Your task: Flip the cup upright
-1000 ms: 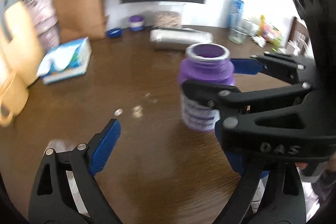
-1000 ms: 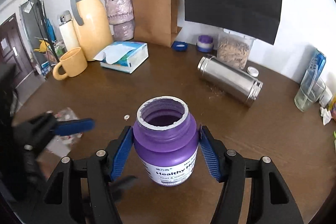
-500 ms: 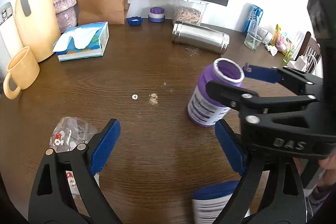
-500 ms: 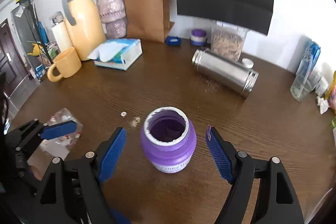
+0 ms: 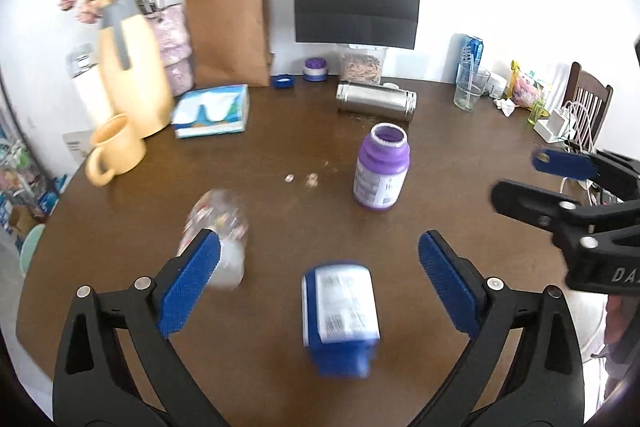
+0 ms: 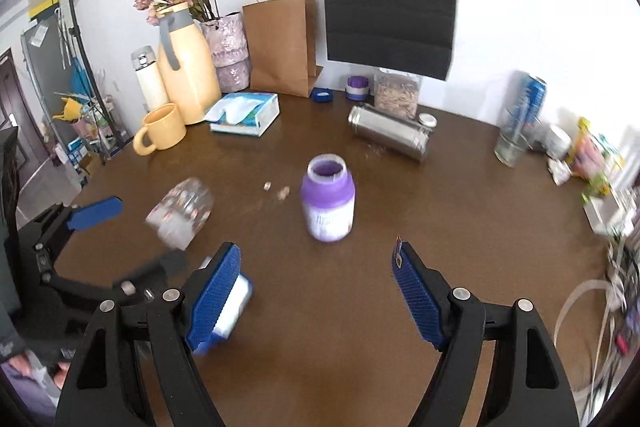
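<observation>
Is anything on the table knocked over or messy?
Yes. The steel canister, the clear glass and the blue bottle all lie on their sides, and crumbs dot the wood. The purple jar stands upright.

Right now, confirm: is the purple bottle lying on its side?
No. The purple bottle stands upright on the table, open mouth up.

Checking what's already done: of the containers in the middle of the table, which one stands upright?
The purple jar, mouth open upward. The clear glass and the blue bottle nearer the grippers both lie on their sides.
</observation>
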